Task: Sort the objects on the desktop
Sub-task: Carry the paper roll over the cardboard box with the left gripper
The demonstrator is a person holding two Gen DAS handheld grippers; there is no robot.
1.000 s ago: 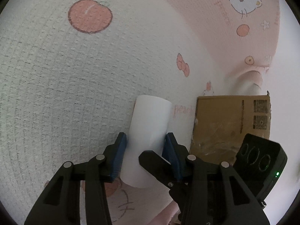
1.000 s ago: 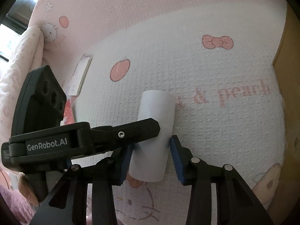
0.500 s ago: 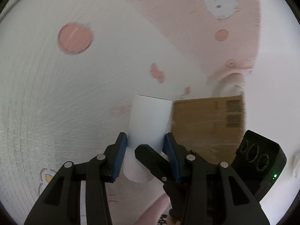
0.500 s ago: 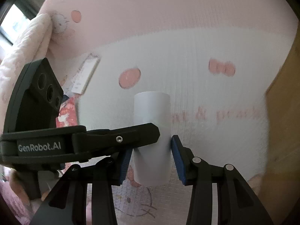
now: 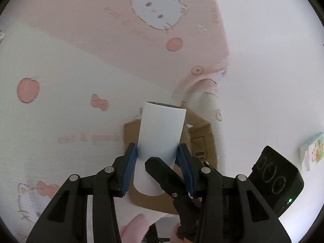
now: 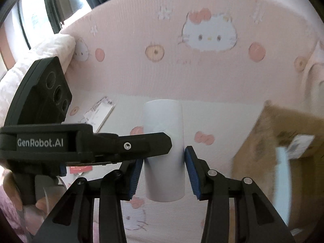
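Note:
A white paper roll [image 5: 162,129] is held in the air by both grippers at once. My left gripper [image 5: 158,162] is shut on it, blue pads against its sides. In the right wrist view the roll [image 6: 164,133] stands between the pads of my right gripper [image 6: 164,174], which is also shut on it. The left gripper's black body [image 6: 50,141] crosses in front of the roll there. A brown cardboard box [image 5: 200,139] lies behind and below the roll; it shows at the right edge of the right wrist view [image 6: 283,133].
A pink and white Hello Kitty blanket [image 6: 202,70] covers the surface. A small clear packet [image 6: 99,113] and a red packet [image 6: 81,169] lie on it at left. A folded pink quilt [image 6: 40,48] sits far left. A printed card [image 5: 313,151] is at far right.
Both grippers have lifted the roll off the blanket and tilted up; the blanket has dropped away. The box now shows behind the roll.

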